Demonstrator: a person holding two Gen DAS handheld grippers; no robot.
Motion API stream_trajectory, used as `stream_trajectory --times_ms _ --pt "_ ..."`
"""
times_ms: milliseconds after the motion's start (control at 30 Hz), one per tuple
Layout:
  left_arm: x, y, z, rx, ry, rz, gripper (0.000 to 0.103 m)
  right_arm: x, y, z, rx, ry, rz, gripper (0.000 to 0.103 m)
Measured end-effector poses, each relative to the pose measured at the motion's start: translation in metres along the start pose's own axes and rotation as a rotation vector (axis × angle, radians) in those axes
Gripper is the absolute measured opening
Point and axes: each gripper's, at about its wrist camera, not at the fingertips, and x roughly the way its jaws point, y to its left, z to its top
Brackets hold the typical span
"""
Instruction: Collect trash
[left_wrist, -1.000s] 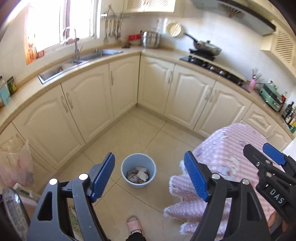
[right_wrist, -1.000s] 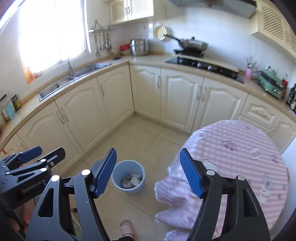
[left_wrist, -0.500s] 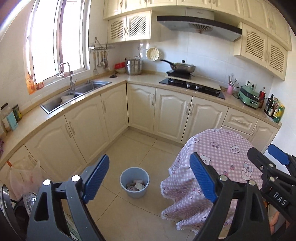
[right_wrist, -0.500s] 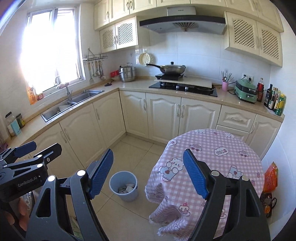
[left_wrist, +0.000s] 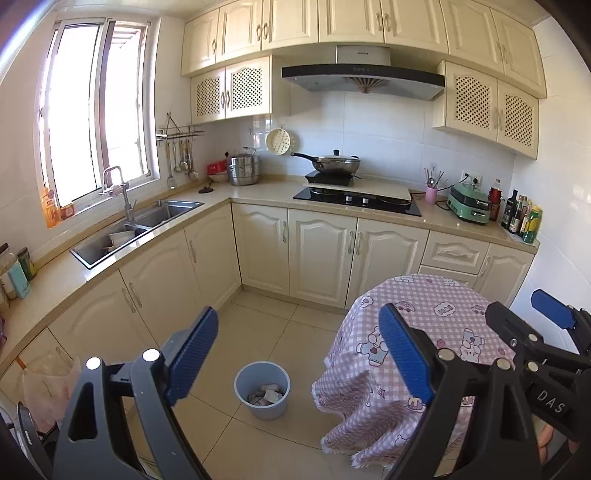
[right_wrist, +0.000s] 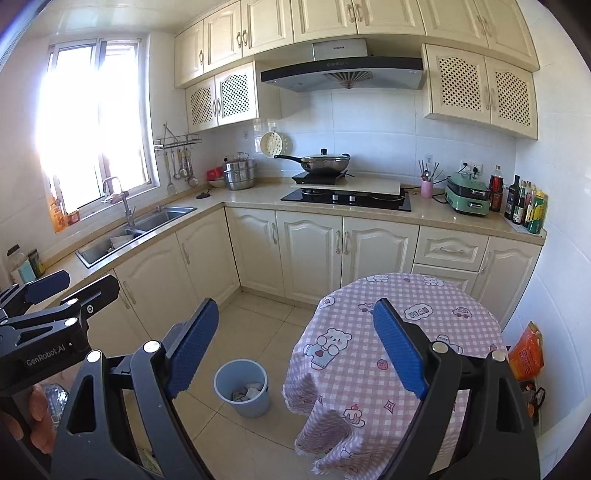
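A: While both views look across the kitchen, where's the trash?
B: Crumpled paper trash sits inside the blue bin, lower centre of the left wrist frame, on the tiled floor. Bin stands just beside the round table with the pink checked cloth, not touching it as far as I can tell.
A: Left hand-held gripper?
B: Jaws spread wide, nothing between the blue pads, only the bin and floor seen through the gap far below.
A: Right hand-held gripper?
B: Also spread, jaws have just been opening, empty. It also shows at the right edge of the left wrist frame.
A: Anything else?
B: Sink at left, wok on the stove at centre top, bottles on the counter at right. Orange bag by the wall, right edge.
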Motion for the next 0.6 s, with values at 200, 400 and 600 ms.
stream_trajectory --times_ms 200,400,600 --pt "-0.007 -0.005 0.002 0.005 -0.022 0.001 0.087 -0.007 0.001 0.001 0.0 -0.013 -0.004 0.083" --pt "-0.012 -0.007 0.003 0.007 -0.034 0.001 0.087 -0.008 0.001 -0.001 -0.002 -0.01 -0.003 0.084" --pt "-0.014 -0.008 0.003 0.003 -0.039 -0.004 0.087 -0.01 0.004 -0.003 -0.009 -0.007 -0.001 0.084"
